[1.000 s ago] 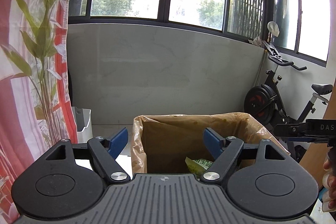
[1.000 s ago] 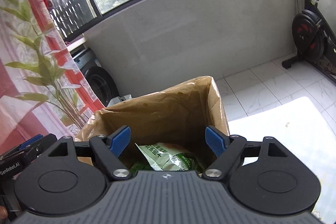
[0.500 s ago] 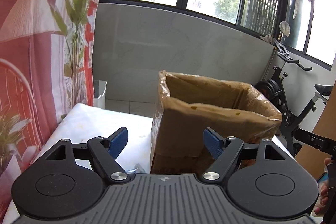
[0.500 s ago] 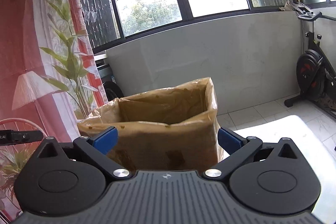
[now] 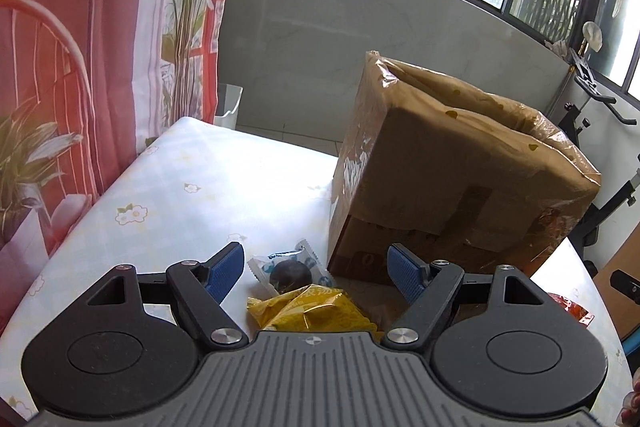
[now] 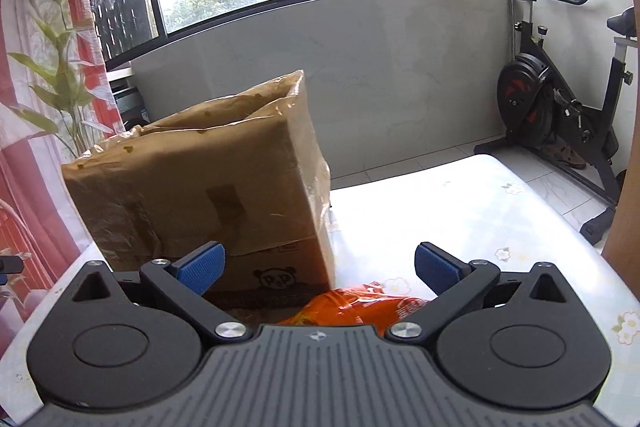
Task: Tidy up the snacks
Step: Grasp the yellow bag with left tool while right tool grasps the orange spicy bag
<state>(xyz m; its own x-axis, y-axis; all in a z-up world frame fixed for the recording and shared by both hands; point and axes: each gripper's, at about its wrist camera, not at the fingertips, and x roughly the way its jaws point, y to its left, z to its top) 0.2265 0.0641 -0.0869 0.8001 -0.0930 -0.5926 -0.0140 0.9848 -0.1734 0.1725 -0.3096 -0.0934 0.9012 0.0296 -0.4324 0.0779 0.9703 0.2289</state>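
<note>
Right wrist: cardboard box (image 6: 208, 187) shows a panda logo (image 6: 274, 277).

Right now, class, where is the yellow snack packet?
In the left wrist view, the yellow snack packet lies on the table between the open left gripper's fingers, beside a clear-wrapped dark snack, near the cardboard box.

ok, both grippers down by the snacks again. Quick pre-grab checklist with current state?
1. Left gripper open, nothing held: ok.
2. Right gripper open, jaws have just been opening, nothing between the pads: ok.
3. Yellow packet and clear cookie wrapper lined up between the left fingers: ok.
4. Orange packet under the right gripper: ok, though mostly hidden.
5. Cardboard box upright, top open: ok.
6. Room left inside the box: cannot tell.
</note>
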